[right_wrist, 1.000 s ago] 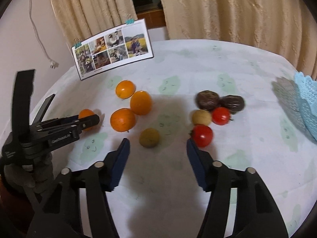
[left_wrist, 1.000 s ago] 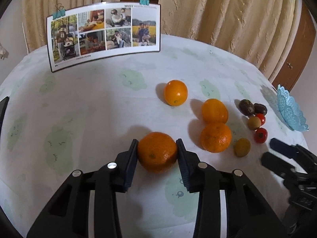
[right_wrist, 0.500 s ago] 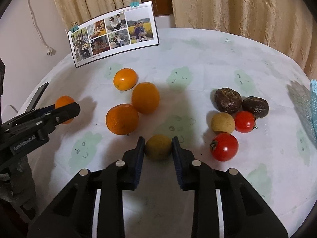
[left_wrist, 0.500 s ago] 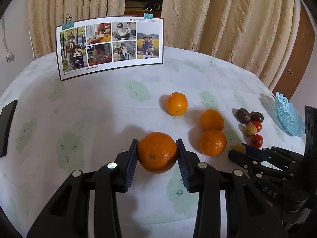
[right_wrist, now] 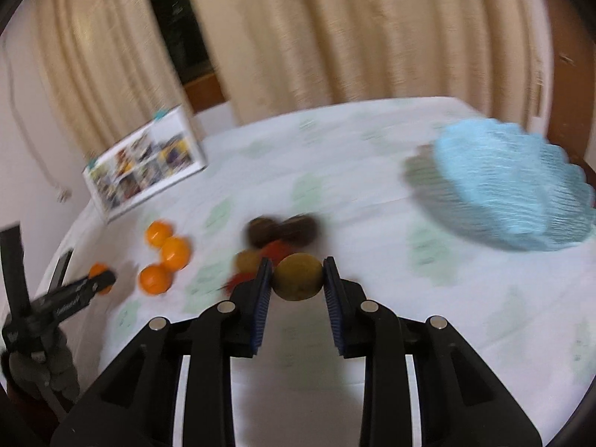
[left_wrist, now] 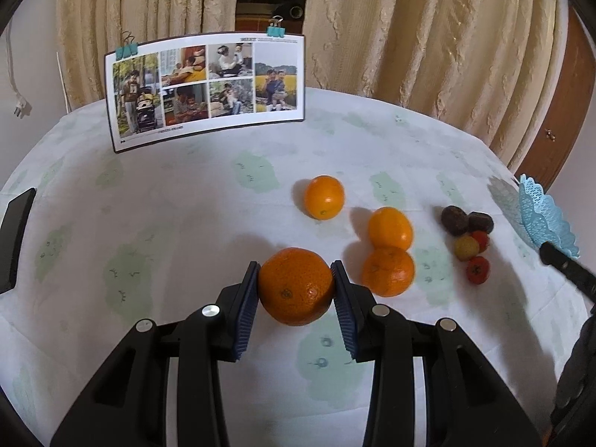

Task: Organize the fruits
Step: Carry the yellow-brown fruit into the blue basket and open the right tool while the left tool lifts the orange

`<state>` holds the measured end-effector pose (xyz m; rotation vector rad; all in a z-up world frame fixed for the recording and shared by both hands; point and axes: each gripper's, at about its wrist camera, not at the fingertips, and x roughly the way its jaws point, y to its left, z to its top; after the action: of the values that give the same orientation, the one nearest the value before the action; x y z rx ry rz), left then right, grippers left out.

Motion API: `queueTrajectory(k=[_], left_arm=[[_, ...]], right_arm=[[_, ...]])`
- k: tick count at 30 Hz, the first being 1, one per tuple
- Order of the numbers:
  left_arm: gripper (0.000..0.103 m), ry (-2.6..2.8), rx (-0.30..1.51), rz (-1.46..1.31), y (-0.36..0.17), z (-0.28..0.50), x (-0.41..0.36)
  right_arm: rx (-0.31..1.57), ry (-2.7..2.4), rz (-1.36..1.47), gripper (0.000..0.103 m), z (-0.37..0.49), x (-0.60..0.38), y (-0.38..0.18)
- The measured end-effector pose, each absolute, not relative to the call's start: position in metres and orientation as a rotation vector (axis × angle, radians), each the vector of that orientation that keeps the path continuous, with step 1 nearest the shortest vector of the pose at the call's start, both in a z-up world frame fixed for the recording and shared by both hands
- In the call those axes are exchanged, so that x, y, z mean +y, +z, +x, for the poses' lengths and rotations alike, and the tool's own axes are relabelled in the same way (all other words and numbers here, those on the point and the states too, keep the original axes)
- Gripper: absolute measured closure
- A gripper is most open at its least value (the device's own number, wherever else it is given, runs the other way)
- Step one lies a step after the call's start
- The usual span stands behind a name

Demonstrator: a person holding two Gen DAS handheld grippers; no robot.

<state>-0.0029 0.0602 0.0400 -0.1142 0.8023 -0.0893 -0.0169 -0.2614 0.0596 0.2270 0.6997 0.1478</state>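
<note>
My left gripper [left_wrist: 295, 283] is shut on a large orange [left_wrist: 296, 286] and holds it just above the table. Three more oranges [left_wrist: 387, 271] lie to its right, then a cluster of dark fruits, a yellow one and two red tomatoes [left_wrist: 477, 269]. My right gripper [right_wrist: 296, 277] is shut on a yellow-green fruit [right_wrist: 298, 276], lifted above the table; this view is blurred. The blue lace basket [right_wrist: 514, 190] stands at the right, also in the left wrist view [left_wrist: 547, 219]. The left gripper shows at the right wrist view's left [right_wrist: 97, 279].
A photo board [left_wrist: 208, 89] with clips stands at the back of the round table [left_wrist: 149, 201]. A black object [left_wrist: 15, 234] lies at the left edge. Curtains hang behind. The right gripper's finger [left_wrist: 566, 268] shows at the right edge.
My right gripper closed on the yellow-green fruit, lifted it and swung right toward the blue basket. My left gripper kept hold of the orange and drew back a little.
</note>
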Motion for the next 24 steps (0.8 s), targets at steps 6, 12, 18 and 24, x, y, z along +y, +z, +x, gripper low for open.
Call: queueTrajectory(k=[6, 12, 18, 24], left_arm=[[0.064, -0.124, 0.798, -0.076, 0.049, -0.004, 0.031], [0.064, -0.150, 0.790, -0.040, 0.060, -0.002, 0.003], [0.064, -0.166, 0.795, -0.026, 0.068, 0.000, -0.012], [0.064, -0.123, 0.774, -0.017, 0.082, 0.000, -0.009]], right_arm=[[0.655, 0.039, 0.271, 0.074, -0.017, -0.317, 0.066], [0.612, -0.065, 0.315, 0.074, -0.014, -0.370, 0.070], [0.597, -0.162, 0.329, 0.074, -0.004, -0.410, 0.065], [0.585, -0.203, 0.365, 0.062, -0.001, -0.434, 0.053]])
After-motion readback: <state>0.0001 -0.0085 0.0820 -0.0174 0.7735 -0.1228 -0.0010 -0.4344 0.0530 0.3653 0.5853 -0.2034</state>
